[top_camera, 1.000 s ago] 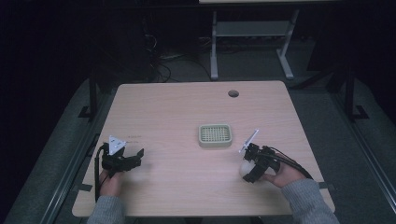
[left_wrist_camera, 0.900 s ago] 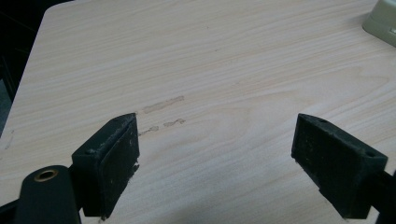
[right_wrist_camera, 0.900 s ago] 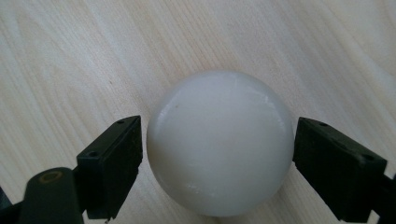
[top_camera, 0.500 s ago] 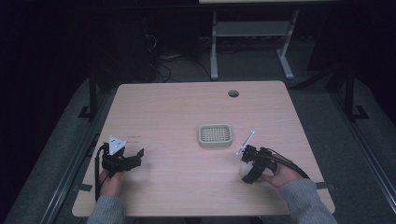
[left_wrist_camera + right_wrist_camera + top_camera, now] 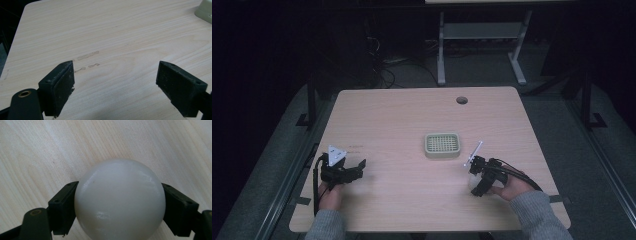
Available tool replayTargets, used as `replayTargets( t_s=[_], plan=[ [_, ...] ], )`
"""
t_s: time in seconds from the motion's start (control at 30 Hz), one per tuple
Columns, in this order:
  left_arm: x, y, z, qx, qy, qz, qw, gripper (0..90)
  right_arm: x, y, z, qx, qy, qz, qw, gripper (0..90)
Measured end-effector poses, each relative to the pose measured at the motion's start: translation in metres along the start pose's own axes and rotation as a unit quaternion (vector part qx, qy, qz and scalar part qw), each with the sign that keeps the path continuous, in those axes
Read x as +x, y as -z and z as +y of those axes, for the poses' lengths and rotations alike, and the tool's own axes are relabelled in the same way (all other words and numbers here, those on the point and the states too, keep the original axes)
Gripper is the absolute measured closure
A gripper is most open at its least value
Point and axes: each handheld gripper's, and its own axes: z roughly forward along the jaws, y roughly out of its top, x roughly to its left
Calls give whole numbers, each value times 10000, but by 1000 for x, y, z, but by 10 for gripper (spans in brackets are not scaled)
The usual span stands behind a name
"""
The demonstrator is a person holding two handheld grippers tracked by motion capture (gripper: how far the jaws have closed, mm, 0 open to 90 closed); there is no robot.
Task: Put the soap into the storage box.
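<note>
My right gripper (image 5: pixel 119 202) is clamped on a white ball (image 5: pixel 120 200), one jaw on each side; from above, the ball (image 5: pixel 474 180) is mostly hidden under that gripper (image 5: pixel 478 181), near the table's (image 5: pixel 402 115) five o'clock corner. Being round, it has no long axis. My left gripper (image 5: pixel 117 85) hangs open over bare wood at seven o'clock. Farther off, at centre, sits a small grid tray (image 5: pixel 442 145).

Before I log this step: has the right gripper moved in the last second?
Barely, if at all: the right gripper, shut on the white ball, sits just right of the tray, perhaps slightly nearer the person.
</note>
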Motion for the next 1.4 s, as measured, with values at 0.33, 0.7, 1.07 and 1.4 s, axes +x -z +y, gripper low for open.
replayTargets(
  t_s=[0.33, 0.7, 1.07, 1.4],
  plan=[
    [0, 0, 0, -33, 23, -6, 10000, 148, 0, 2, 1, -42, -15, 56, 10000, 219],
    [1, 1, 0, -26, 18, -1, 10000, 148, -7, 16, 6, -235, -56, 160, 9996, 219],
    [2, 1, 0, -60, 69, 15, 10000, 148, -13, 26, 11, -307, -72, 214, 9993, 220],
    [1, 3, 0, -45, 58, -3, 10000, 149, -20, 39, 19, -469, -51, 270, 9985, 219]
  ],
)
